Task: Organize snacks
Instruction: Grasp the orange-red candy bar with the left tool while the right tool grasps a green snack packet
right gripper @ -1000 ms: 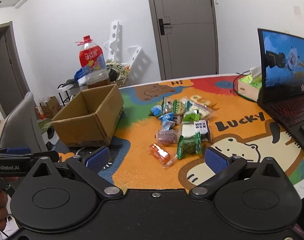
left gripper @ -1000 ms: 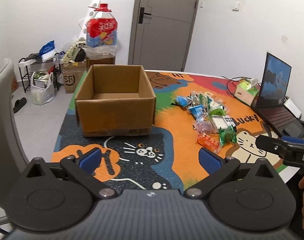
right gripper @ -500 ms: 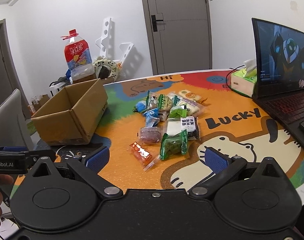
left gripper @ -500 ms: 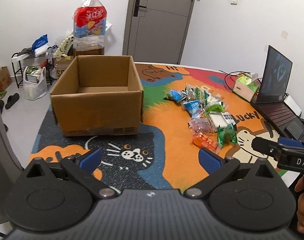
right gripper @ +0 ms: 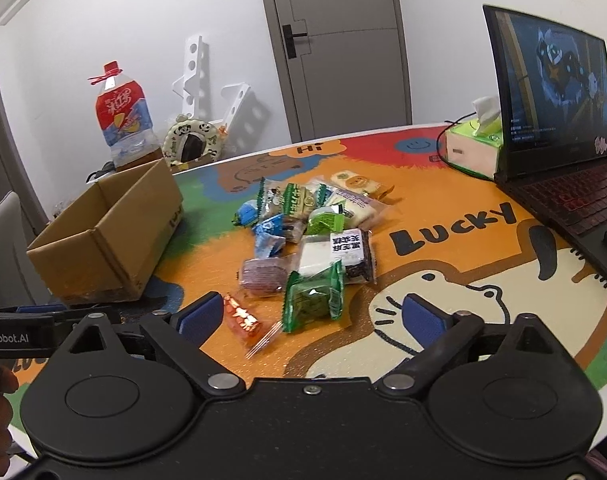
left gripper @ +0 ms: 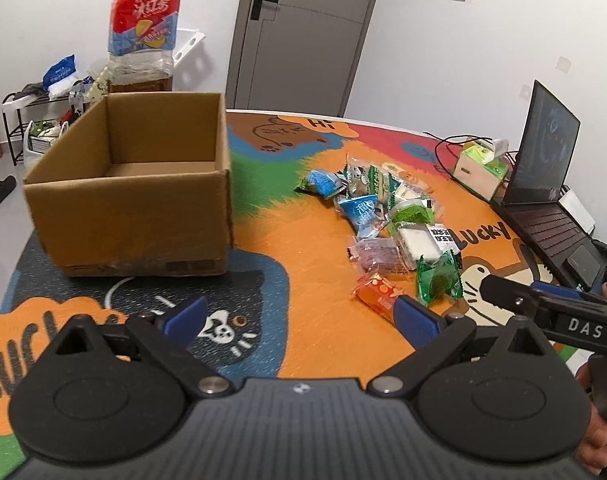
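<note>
A laptop (right gripper: 551,120) and tissue box (right gripper: 473,146) stand at the table's (left gripper: 323,344) right edge, well apart from the snacks (right gripper: 309,232), with nothing between the grippers and the pile. The carton (left gripper: 135,184) (flaps up, inside bare as far as can be seen) sits left of the pile, a big bottle (left gripper: 143,36) behind it. The left gripper (left gripper: 299,316) is spread wide over the mat, empty. The right gripper (right gripper: 309,316) has just been narrowing, still wide; the orange packet (right gripper: 243,318) and green packet (right gripper: 313,300) lie between its jaws, untouched.
</note>
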### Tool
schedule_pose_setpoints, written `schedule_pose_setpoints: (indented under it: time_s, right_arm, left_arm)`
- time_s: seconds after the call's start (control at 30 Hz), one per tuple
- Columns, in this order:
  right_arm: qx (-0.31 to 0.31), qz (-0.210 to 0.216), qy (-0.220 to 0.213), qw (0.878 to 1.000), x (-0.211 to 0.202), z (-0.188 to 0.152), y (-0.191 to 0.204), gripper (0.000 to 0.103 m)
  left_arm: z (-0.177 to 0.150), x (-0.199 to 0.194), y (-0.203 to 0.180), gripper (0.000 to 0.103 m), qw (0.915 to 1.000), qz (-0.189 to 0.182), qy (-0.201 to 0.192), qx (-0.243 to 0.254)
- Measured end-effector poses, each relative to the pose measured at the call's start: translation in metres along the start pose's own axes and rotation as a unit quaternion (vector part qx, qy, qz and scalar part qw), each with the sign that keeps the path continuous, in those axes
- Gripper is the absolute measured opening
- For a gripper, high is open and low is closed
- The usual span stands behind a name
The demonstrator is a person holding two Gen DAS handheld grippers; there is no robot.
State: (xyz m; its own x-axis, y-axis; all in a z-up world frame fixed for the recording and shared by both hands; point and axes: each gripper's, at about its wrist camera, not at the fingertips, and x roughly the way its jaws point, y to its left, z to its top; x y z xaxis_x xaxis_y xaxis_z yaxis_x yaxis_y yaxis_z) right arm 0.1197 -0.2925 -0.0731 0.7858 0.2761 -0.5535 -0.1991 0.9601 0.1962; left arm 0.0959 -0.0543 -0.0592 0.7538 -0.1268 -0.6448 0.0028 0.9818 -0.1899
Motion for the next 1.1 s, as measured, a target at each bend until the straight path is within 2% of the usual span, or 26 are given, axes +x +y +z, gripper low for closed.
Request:
schedule_pose_setpoints:
  time_s: [0.23, 0.57, 0.67, 0.83, 1.1]
  right_arm:
    - [0.01, 0.01, 0.005, 1.0, 0.021, 0.0, -0.014, 0.08]
    - [0.03, 0.028, 0.019, 0.999, 0.059, 0.0, -0.022, 0.077]
    - [0.032, 0.036, 0.029, 0.998, 0.069, -0.001, -0.022, 0.068]
    - [0.044, 0.045, 0.038, 0.997, 0.077, -0.002, -0.029, 0.04]
    - [0.043, 0.041, 0.036, 0.998, 0.066, -0.003, -0.043, 0.035]
  left_arm:
    - [0.004, 0.022, -0.014, 0.096, 0.9999, -0.007, 0.01, 0.004]
    - [0.005, 0.044, -0.014, 0.093, 0.9996, 0.01, 0.028, 0.002]
    - [0.006, 0.05, -0.014, 0.093, 0.9994, 0.014, 0.032, 0.002]
    - [0.008, 0.06, -0.02, 0.093, 0.9993, 0.01, 0.036, 0.004]
    - [0.009, 0.079, -0.043, 0.093, 0.9988, -0.013, 0.046, 0.009]
